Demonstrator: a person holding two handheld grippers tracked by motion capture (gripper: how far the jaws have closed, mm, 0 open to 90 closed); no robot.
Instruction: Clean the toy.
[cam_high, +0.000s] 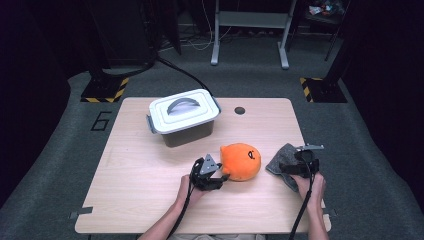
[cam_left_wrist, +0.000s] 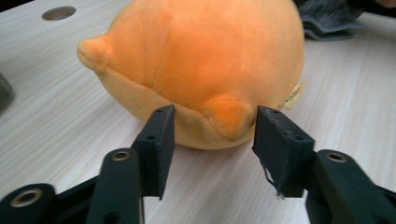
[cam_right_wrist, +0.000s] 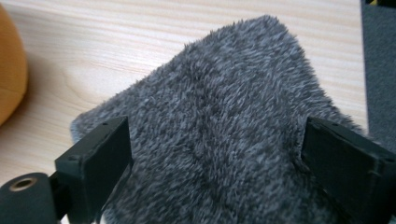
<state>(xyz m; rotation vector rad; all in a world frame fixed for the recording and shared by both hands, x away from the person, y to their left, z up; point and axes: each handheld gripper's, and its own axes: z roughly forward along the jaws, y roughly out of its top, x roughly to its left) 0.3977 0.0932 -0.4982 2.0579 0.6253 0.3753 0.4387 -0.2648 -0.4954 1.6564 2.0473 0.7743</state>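
Dark floor surrounds my pale wooden bench (cam_high: 150, 170), and on that floor, off the left edge, I can read a large painted "6" (cam_high: 101, 121); yellow-and-black hazard stripes mark two stand bases behind. On the orange plush toy (cam_high: 241, 161) a small cream tag shows in the left gripper view (cam_left_wrist: 293, 96), its print too small for me to read, and black stitched marks sit on its upper face in the high view. It is round and soft, with short stubby nubs, lying near the middle of the bench toward my side. My left claw (cam_left_wrist: 212, 135) stands partly apart, its jaws to either side of one low nub, and I cannot tell whether the pads press on it. My right claw (cam_right_wrist: 215, 158) is spread wide over a grey fuzzy cloth (cam_right_wrist: 224, 116), which lies on the bench just right of the toy; the jaws straddle its pile without pinching it. Farther back sits a lidded grey bin (cam_high: 184, 117) with a curved handle on top.
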